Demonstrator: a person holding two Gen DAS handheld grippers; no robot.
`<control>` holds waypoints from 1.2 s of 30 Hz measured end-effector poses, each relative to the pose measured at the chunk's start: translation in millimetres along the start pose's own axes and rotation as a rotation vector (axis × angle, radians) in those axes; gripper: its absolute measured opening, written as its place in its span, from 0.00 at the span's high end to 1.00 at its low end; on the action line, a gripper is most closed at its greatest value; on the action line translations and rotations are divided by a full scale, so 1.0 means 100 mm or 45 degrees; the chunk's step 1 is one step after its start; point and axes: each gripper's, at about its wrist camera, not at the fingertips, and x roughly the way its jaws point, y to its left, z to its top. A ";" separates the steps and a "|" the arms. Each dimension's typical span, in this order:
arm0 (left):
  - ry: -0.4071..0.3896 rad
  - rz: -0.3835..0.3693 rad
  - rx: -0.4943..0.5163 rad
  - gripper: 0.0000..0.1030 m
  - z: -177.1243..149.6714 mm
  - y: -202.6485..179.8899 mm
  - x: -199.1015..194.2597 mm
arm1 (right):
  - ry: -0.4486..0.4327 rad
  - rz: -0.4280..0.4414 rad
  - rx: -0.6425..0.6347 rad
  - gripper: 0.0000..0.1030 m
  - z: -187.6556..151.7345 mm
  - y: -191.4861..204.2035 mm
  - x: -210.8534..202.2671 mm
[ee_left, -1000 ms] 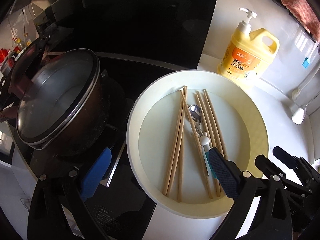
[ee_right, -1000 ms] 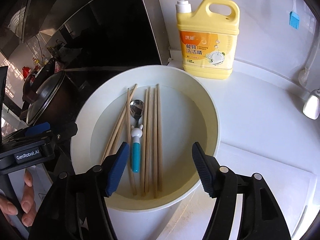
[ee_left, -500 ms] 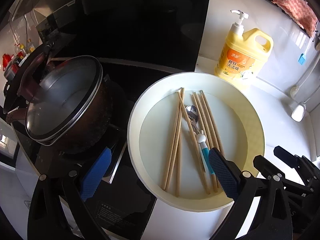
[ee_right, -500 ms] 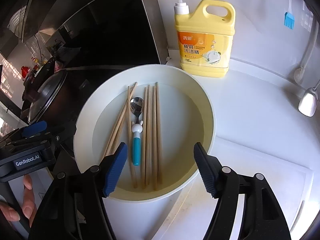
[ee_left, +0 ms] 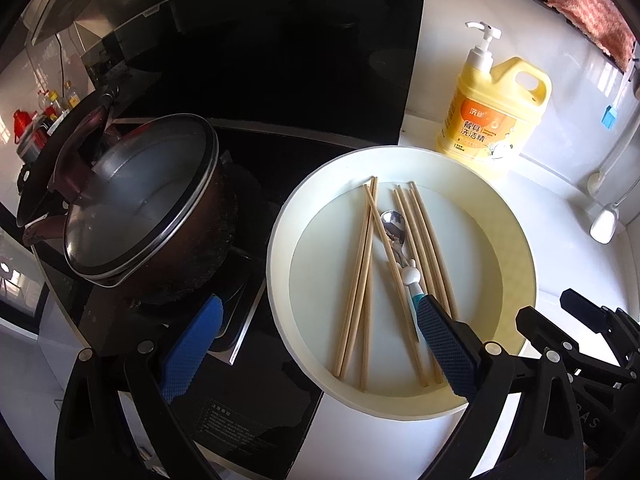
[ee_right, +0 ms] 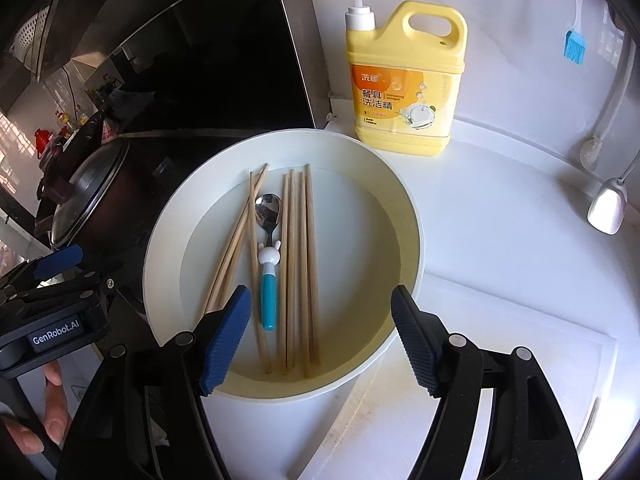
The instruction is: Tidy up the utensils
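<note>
Chopsticks [ee_right: 298, 264] lay lengthwise in our white basin [ee_right: 404, 200], three side by side right of a blue-handled spoon [ee_right: 267, 256] and the others crossed at its left, with the yellow dish-soap jug [ee_right: 404, 80] just behind the rim. Our right gripper [ee_right: 320, 340] hung above the basin's near edge, its jaws spread and just widened further, nothing between the pads. Our left gripper [ee_left: 316, 344] stood spread and empty too, straddling the basin's rim beside the lidded pot [ee_left: 136, 204] on the stove.
</note>
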 end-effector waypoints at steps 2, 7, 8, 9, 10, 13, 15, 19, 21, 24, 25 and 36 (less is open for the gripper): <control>-0.003 0.001 0.005 0.06 0.00 0.00 -0.01 | 0.005 -0.011 0.005 0.33 0.00 0.00 0.00; -0.016 -0.007 0.007 0.06 0.01 0.00 -0.04 | 0.039 -0.029 0.038 0.32 0.01 -0.03 0.01; -0.016 -0.008 0.006 0.06 0.01 0.01 -0.05 | 0.047 -0.026 0.049 0.32 0.01 -0.05 0.01; -0.015 -0.009 0.006 0.06 0.01 0.01 -0.05 | 0.049 -0.028 0.059 0.32 0.00 -0.06 0.00; -0.012 -0.010 0.004 0.06 0.01 0.01 -0.05 | 0.047 -0.030 0.064 0.32 0.01 -0.06 0.00; 0.001 -0.011 -0.006 0.06 0.01 0.01 -0.04 | 0.044 -0.040 0.071 0.32 0.00 -0.08 -0.02; 0.011 -0.016 -0.020 0.06 0.01 0.02 -0.04 | 0.044 -0.048 0.073 0.32 0.00 -0.07 -0.02; 0.017 -0.006 -0.034 0.06 0.01 0.04 -0.03 | 0.047 -0.059 0.068 0.32 0.00 -0.05 -0.03; 0.014 0.004 -0.034 0.06 0.01 0.04 -0.03 | 0.047 -0.067 0.063 0.32 0.00 -0.04 -0.03; 0.003 0.031 -0.030 0.06 0.00 0.04 -0.03 | 0.051 -0.068 0.060 0.32 0.00 -0.03 -0.03; 0.003 0.037 -0.030 0.06 -0.01 0.04 -0.04 | 0.054 -0.070 0.058 0.32 0.00 -0.02 -0.02; 0.021 0.056 -0.034 0.06 -0.01 0.06 0.00 | 0.053 -0.077 0.035 0.32 -0.01 0.04 -0.03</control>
